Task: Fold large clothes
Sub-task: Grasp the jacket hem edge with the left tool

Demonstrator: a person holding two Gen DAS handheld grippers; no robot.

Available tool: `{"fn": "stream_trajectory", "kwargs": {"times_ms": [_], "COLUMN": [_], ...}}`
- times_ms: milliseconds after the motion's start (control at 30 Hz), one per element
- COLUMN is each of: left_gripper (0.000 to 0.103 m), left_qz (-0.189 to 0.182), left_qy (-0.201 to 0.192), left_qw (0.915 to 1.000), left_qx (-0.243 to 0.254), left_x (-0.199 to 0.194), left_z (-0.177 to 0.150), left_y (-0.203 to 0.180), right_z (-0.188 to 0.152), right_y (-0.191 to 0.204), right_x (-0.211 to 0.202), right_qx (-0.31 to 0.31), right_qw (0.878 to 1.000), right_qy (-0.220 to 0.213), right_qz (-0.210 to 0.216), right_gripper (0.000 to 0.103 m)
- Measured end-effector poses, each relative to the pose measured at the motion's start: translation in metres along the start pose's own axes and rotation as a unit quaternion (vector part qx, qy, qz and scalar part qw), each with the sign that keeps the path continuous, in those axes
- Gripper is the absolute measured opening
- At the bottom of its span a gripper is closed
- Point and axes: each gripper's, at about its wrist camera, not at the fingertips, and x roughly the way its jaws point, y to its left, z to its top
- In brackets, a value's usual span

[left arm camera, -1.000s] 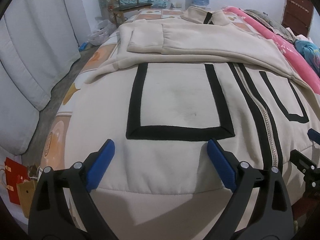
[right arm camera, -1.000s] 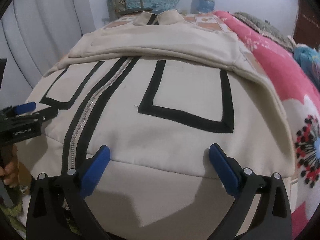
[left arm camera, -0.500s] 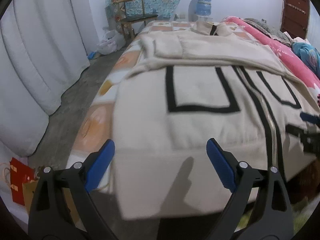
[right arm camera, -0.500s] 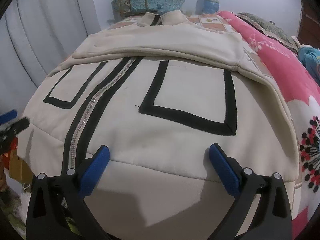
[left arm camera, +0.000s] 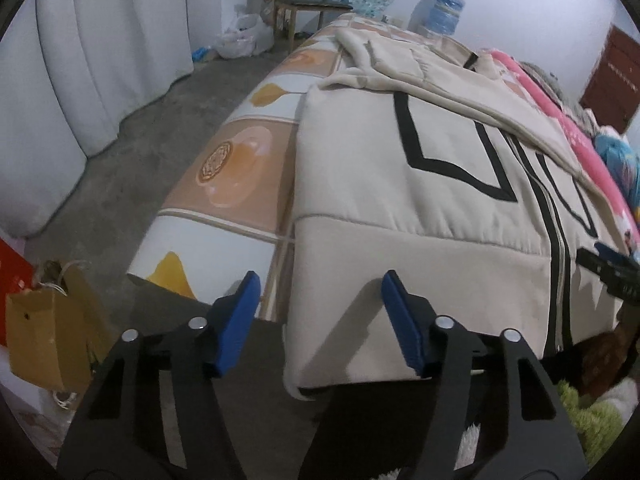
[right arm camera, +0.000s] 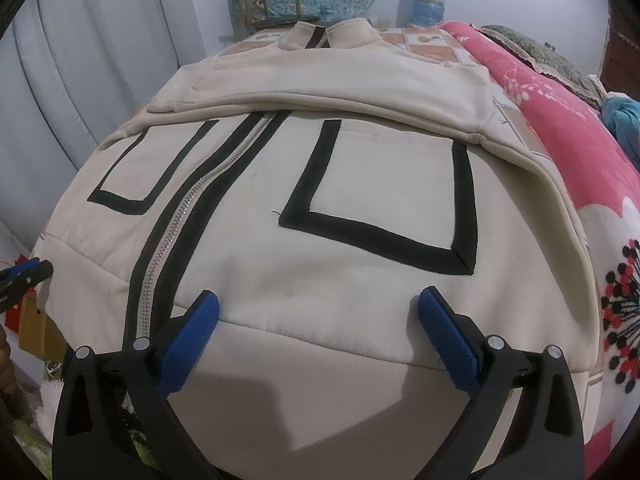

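Note:
A cream jacket (left arm camera: 400,200) with black pocket trim and a zipper lies front up on the bed, its sleeves folded across the chest. My left gripper (left arm camera: 320,284) is at the jacket's bottom left corner. Its jaws are closing with the edge of the hem band between them, and the blue pads are clear of the cloth. My right gripper (right arm camera: 320,298) stands open over the hem of the jacket (right arm camera: 360,160), right of the zipper, holding nothing. Each gripper shows at the edge of the other's view: the right gripper (left arm camera: 608,268) and the left gripper (right arm camera: 24,276).
The bed sheet (left arm camera: 240,168) has orange and white squares, and a pink floral blanket (right arm camera: 560,120) lies to the right. White curtains (left arm camera: 100,60) hang on the left above a grey floor. A brown paper bag (left arm camera: 48,328) stands by the bed's corner. A wooden chair (left arm camera: 304,0) and a water bottle (left arm camera: 444,10) are at the far end.
My left gripper has slid left along the hem from the left pocket to the jacket's left corner, and its jaws have narrowed. The right gripper has stayed put.

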Motion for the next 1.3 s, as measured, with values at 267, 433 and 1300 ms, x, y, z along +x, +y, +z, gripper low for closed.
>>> {"fn": "stream_trajectory", "kwargs": {"times_ms": [267,433,1300], "left_gripper": [0.052,0.052,0.035], "left_qz": [-0.047,-0.116,-0.169], "left_qy": [0.011,0.024,0.037], "left_qw": [0.9981,0.9918,0.9748], "left_qx": [-0.039,-0.047,-0.141], "left_x": [0.016,0.010,0.012], "left_z": [0.005,-0.003,0.002], "left_y": [0.012,0.009,0.023], "right_z": [0.000,0.000,0.001], "right_y": [0.001,0.001,0.001], "right_x": [0.001,0.000,0.001], "right_qx": [0.001,0.002,0.008], "right_qw": [1.000,1.000,1.000], "right_qy": [0.002,0.001,-0.009], "right_qz": [-0.002,-0.002,-0.005], "right_gripper": [0.097,0.097,0.097]}}
